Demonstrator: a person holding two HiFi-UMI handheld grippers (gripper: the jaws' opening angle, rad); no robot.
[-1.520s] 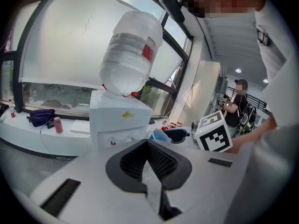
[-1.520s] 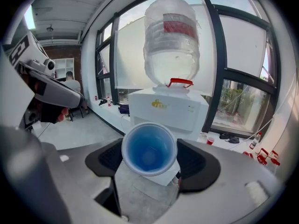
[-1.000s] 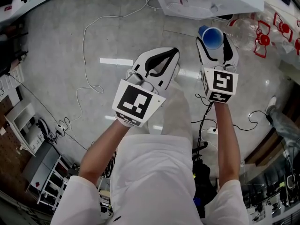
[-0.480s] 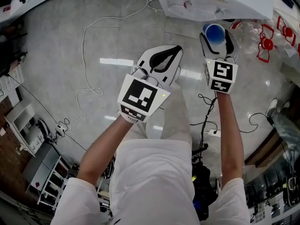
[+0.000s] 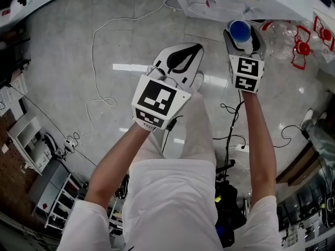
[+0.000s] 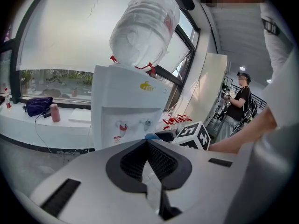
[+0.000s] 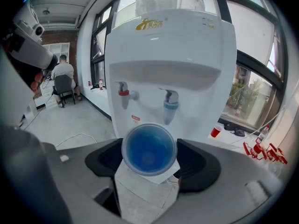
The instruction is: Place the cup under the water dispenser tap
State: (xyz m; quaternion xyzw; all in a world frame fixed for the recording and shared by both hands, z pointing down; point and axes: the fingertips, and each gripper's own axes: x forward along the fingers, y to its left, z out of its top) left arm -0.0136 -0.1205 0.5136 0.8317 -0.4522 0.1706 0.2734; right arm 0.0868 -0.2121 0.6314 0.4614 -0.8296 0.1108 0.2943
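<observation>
The blue cup (image 5: 239,30) stands upright between the jaws of my right gripper (image 5: 241,34), which is shut on it. In the right gripper view the cup (image 7: 148,149) sits just in front of the white water dispenser (image 7: 168,55), below and between its red tap (image 7: 123,93) and blue tap (image 7: 170,105). In the head view the dispenser's top (image 5: 230,1) lies directly ahead of the cup. My left gripper (image 5: 178,63) hangs to the left of the right one, its jaws shut on nothing. The left gripper view shows the dispenser (image 6: 124,106) with its big bottle (image 6: 145,24).
A clear empty water bottle (image 5: 285,33) lies right of the dispenser beside red stands (image 5: 301,48). A white cable (image 5: 102,61) loops over the grey floor. A person (image 6: 240,99) stands at the right; another (image 7: 64,76) sits at a desk far left. A red cup (image 7: 216,131) rests on the floor.
Both grippers have moved forward toward the dispenser. The cup in the right gripper is now closer under the dispenser's front edge.
</observation>
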